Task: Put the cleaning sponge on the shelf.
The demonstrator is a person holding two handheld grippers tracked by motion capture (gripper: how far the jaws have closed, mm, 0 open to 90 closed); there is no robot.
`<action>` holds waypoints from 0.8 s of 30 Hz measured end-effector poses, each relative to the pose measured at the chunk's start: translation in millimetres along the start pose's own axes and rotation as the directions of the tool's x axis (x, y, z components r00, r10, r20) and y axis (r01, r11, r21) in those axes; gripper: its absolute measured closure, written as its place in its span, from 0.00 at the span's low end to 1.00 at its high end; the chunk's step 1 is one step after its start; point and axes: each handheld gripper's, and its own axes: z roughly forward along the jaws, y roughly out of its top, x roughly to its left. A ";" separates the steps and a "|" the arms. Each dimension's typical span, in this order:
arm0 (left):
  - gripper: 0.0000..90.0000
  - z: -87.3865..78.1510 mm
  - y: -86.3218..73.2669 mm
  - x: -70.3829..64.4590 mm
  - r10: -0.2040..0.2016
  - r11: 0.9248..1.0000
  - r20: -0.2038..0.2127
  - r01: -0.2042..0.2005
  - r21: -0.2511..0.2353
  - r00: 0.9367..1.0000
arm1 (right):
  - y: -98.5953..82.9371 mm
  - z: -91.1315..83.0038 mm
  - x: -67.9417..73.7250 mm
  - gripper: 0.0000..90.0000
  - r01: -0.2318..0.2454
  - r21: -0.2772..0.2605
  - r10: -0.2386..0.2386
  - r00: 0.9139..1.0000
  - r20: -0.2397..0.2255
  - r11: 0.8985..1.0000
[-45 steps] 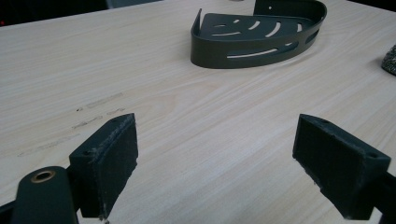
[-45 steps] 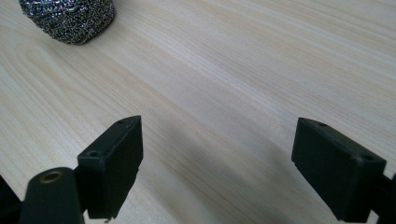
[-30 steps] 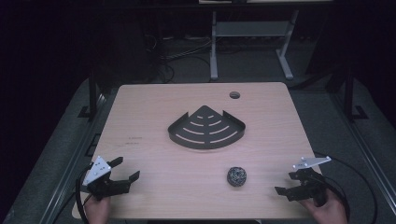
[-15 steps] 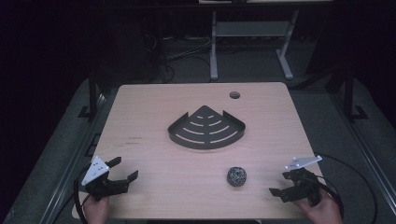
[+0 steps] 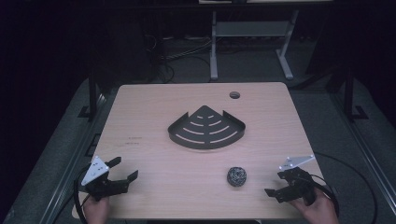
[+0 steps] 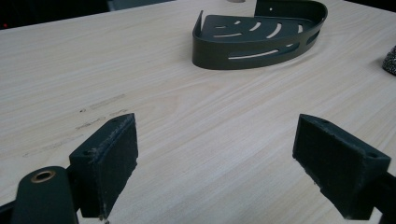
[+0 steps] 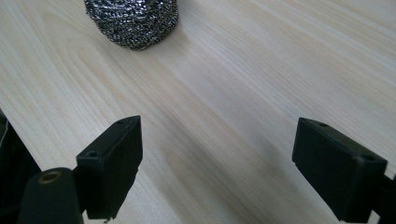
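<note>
Both tools are spread and empty: left tool (image 5: 120,176) at 7 o'clock, right tool (image 5: 279,185) at 5 o'clock on the table (image 5: 154,112). Approach stage, apparently; the right tool faces the scouring ball (image 5: 236,176), which likely goes into the corner rack (image 5: 207,129).

Claw (image 7: 217,172) jaws spread wide over wooden table (image 7: 261,84); steel scourer (image 7: 131,21) ahead, apart.

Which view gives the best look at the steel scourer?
The right gripper view: the scourer is close, its wire coils plain, though its top is cut off. The high view shows it whole but tiny; the left gripper view catches its edge.
</note>
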 end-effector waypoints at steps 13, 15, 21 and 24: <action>0.15 -0.4 -0.1 0.5 -0.004 1.000 -0.003 0.004 -0.001 1.000 | 14.4 6.8 9.0 0.17 0.054 0.028 -0.053 0.998 -0.021 0.998; 0.15 -0.8 -0.1 0.8 -0.003 1.000 -0.002 0.003 -0.002 1.000 | 17.0 7.4 10.3 0.17 0.062 0.031 -0.061 0.998 -0.023 0.998; 0.15 -2.0 -0.4 1.8 -0.009 1.000 -0.006 0.009 -0.009 1.000 | 23.9 8.6 13.6 0.17 0.085 0.042 -0.084 0.996 -0.029 0.995; 0.15 -2.2 -0.4 1.6 -0.012 1.000 -0.004 0.012 -0.010 1.000 | 26.5 8.0 15.0 0.17 0.098 0.039 -0.096 0.995 -0.036 0.994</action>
